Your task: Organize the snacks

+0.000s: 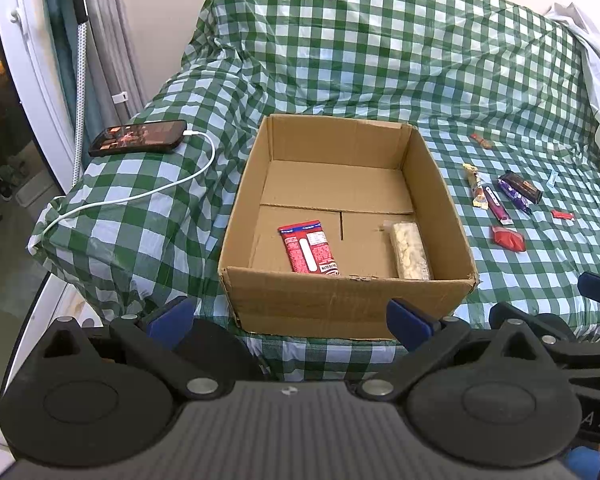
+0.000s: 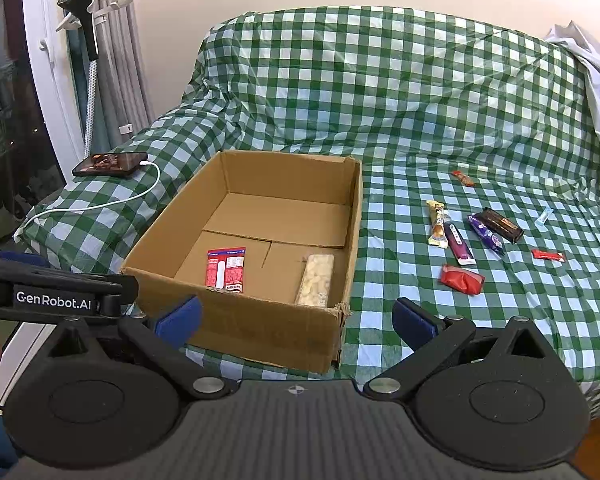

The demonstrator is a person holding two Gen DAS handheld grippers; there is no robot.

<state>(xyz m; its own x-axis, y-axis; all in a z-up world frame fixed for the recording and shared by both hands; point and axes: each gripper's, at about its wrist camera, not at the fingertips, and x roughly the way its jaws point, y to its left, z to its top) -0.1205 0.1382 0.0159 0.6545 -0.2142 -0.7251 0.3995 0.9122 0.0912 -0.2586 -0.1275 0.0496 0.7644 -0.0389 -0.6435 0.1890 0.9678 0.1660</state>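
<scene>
An open cardboard box (image 1: 340, 300) (image 2: 260, 332) stands on the checked cloth. Inside lie a red snack packet (image 1: 310, 248) (image 2: 226, 269) and a pale bar in clear wrap (image 1: 409, 250) (image 2: 316, 281). Several small snacks lie on the cloth to the box's right: a red pouch (image 1: 508, 239) (image 2: 461, 279), a purple stick (image 1: 497, 204) (image 2: 459, 245), a beige bar (image 2: 438, 224), a purple bar (image 2: 485, 235) and a dark bar (image 2: 502, 225). My left gripper (image 1: 288, 320) is open and empty before the box's near wall. My right gripper (image 2: 296, 322) is open and empty at the box's near right corner.
A phone (image 1: 138, 138) (image 2: 110, 164) with a white charging cable (image 1: 140, 194) lies on the covered armrest at the left. A checked cloth (image 1: 380, 60) covers the sofa. A steamer pole (image 2: 90, 80) and window stand at far left. Small red wrappers (image 2: 548, 255) lie further right.
</scene>
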